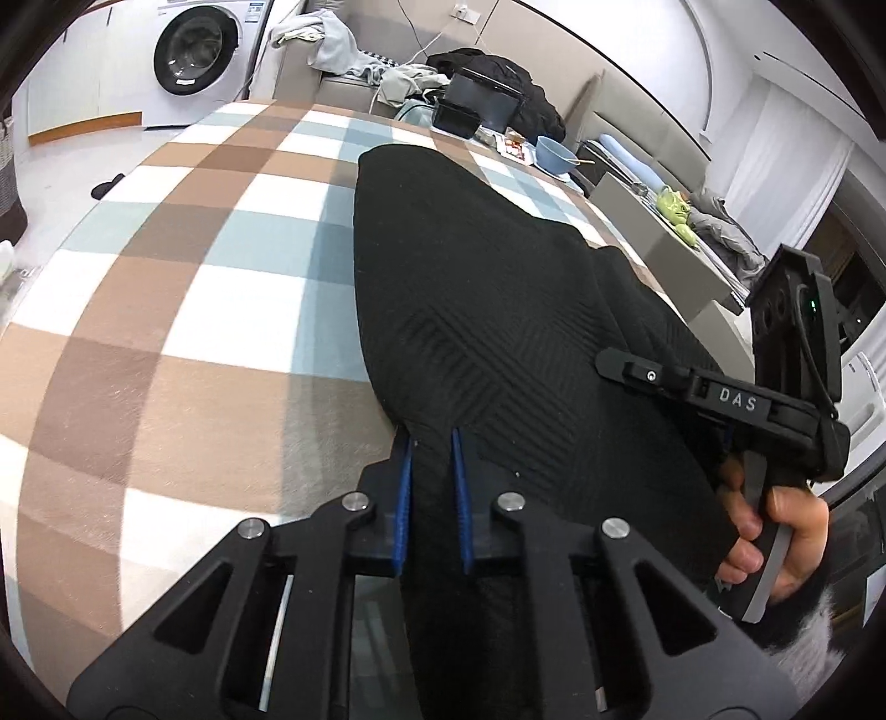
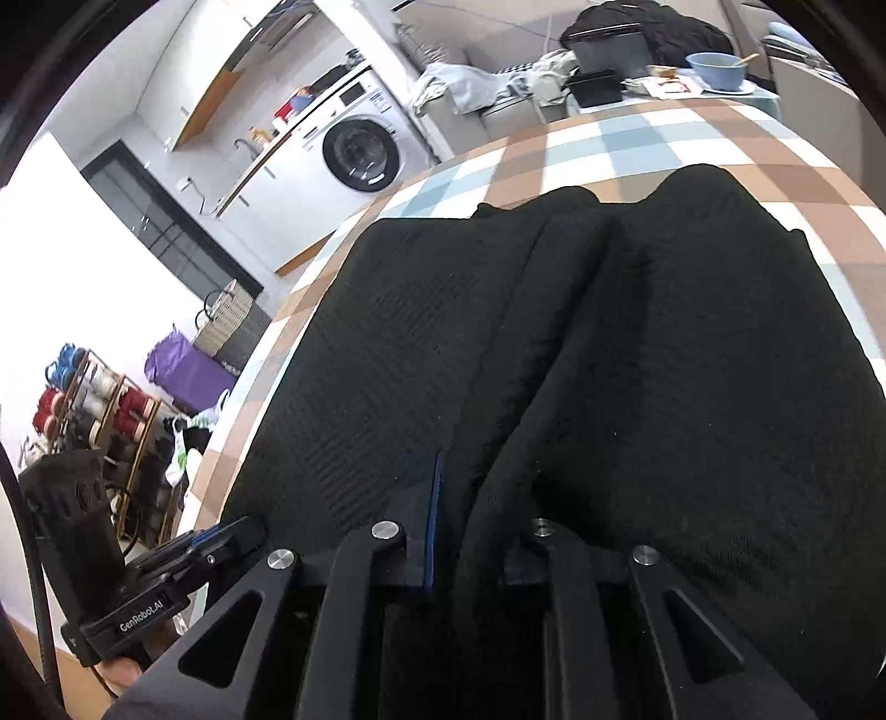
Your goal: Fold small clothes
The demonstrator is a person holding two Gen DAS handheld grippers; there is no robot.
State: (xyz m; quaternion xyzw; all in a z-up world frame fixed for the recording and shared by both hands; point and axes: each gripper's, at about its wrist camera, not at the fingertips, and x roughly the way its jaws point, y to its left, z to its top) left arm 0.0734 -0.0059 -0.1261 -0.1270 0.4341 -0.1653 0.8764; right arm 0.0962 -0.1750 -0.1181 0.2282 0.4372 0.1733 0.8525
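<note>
A black knitted garment (image 1: 470,277) lies lengthwise on the brown, blue and white checked tablecloth (image 1: 194,249). My left gripper (image 1: 432,440) is shut on the garment's near edge, with cloth pinched between its blue pads. To the right, a hand (image 1: 775,531) holds my right gripper (image 1: 626,368) over the garment's right side. In the right wrist view the garment (image 2: 692,360) fills the middle in thick folds. My right gripper (image 2: 470,482) is shut on a bunched fold; one blue pad (image 2: 434,498) shows and the other finger is hidden under cloth. The left gripper (image 2: 221,534) sits at the lower left.
At the table's far end stand a blue bowl (image 1: 556,152) and black containers (image 1: 470,111). Beyond are a sofa piled with clothes (image 1: 332,44) and a washing machine (image 1: 194,55). A rack of coloured rolls (image 2: 94,399) and a purple bag (image 2: 188,371) stand on the floor beside the table.
</note>
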